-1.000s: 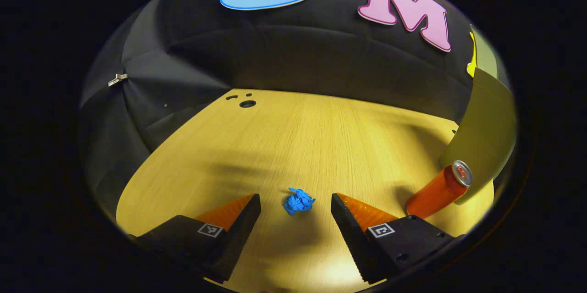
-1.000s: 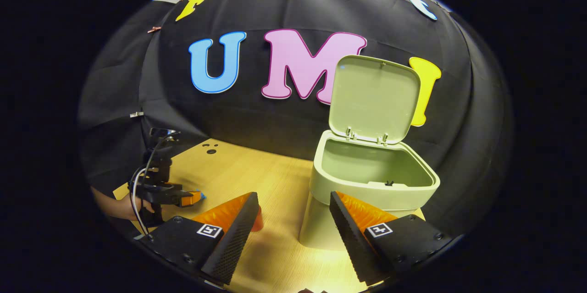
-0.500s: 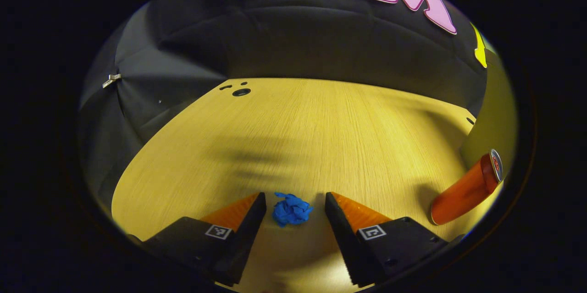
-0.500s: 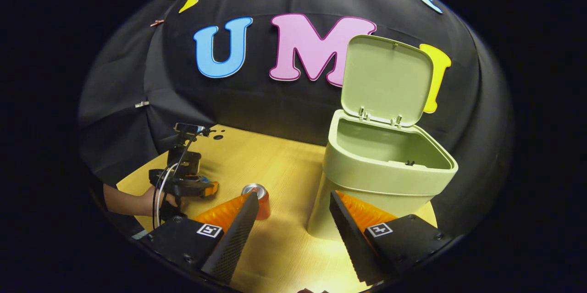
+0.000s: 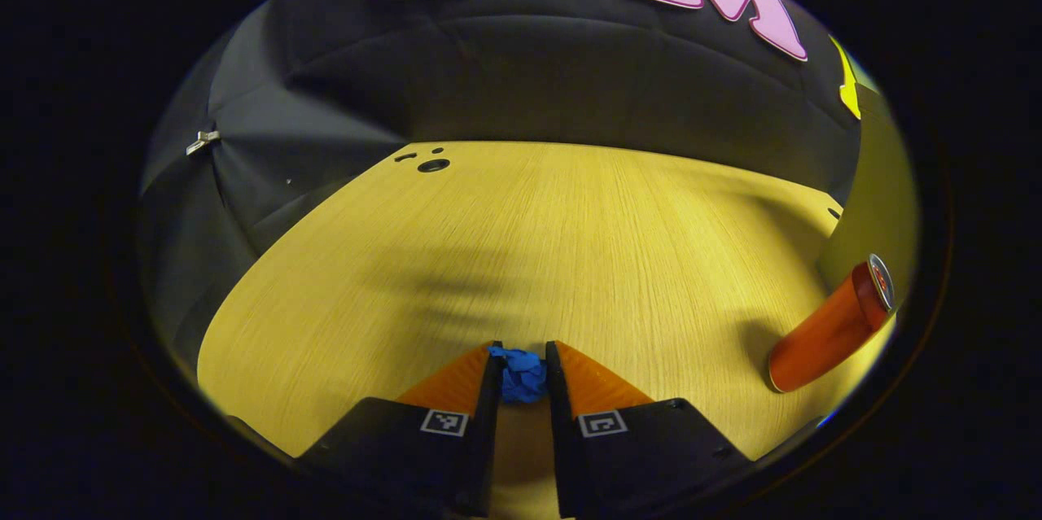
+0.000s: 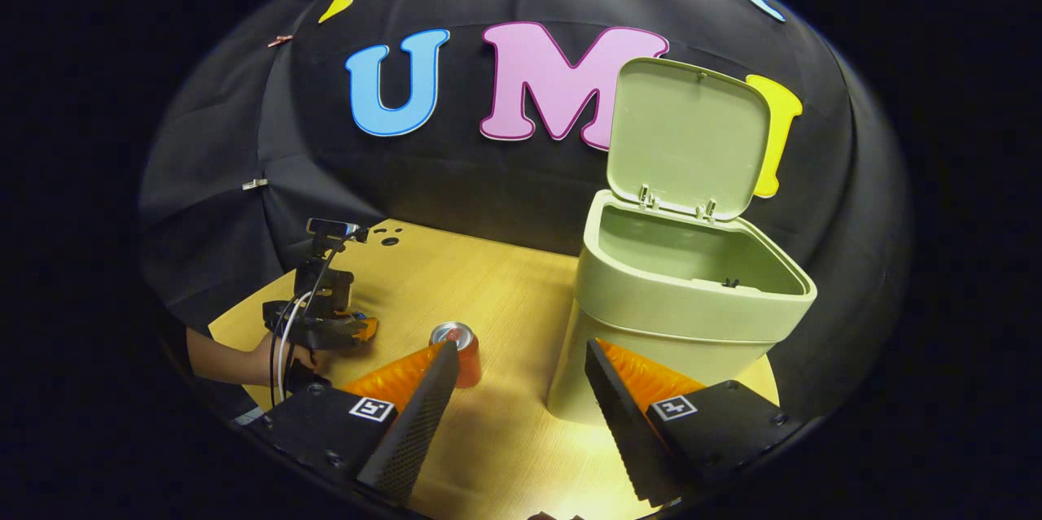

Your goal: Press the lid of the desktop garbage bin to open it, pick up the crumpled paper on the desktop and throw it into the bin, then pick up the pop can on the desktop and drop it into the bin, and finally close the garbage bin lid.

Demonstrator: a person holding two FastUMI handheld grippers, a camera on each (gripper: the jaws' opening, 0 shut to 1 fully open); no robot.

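In the left gripper view, the left gripper [image 5: 521,369] sits low over the wooden table [image 5: 570,243], its jaws drawn in and clamped on the crumpled paper [image 5: 522,375], a blue wad with no clear long axis, wedged between the fingertips near the table's near edge. The pop can [image 5: 830,329] stands near the table's right edge, its long axis upright and its top upward, just beside the green bin [image 5: 875,194]. Bare tabletop stretches ahead to the far edge.

In the right gripper view, the right gripper [image 6: 521,390] hangs above the near edge with jaws wide apart, holding nothing. The bin [image 6: 684,316] stands toward the far right corner, its lid [image 6: 688,137] raised upright at the back. The can [image 6: 457,351] is left of the bin, apart from it. Near the left edge, a hand [image 6: 277,357] holds the left gripper [image 6: 358,330] low and roughly level over the table.
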